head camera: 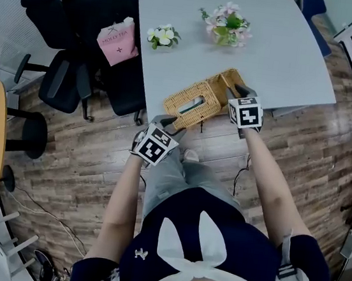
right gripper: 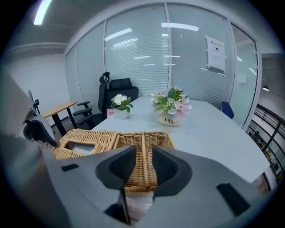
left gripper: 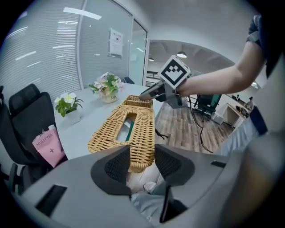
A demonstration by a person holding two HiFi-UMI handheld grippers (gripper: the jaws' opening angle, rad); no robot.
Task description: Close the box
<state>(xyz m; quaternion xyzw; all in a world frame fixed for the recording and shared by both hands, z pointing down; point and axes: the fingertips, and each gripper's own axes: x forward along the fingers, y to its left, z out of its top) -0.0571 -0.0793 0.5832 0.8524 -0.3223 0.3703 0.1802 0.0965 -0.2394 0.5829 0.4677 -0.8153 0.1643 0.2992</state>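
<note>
Lying at the near edge of the grey table [head camera: 270, 59], the wicker tissue box [head camera: 197, 104] still has its two halves spread open side by side, unclosed, while the left gripper [head camera: 165, 125] and right gripper [head camera: 241, 95] wait at its ends, jaws apart, clamping nothing.

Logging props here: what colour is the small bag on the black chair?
The bag is pink, clearest in the head view.
</note>
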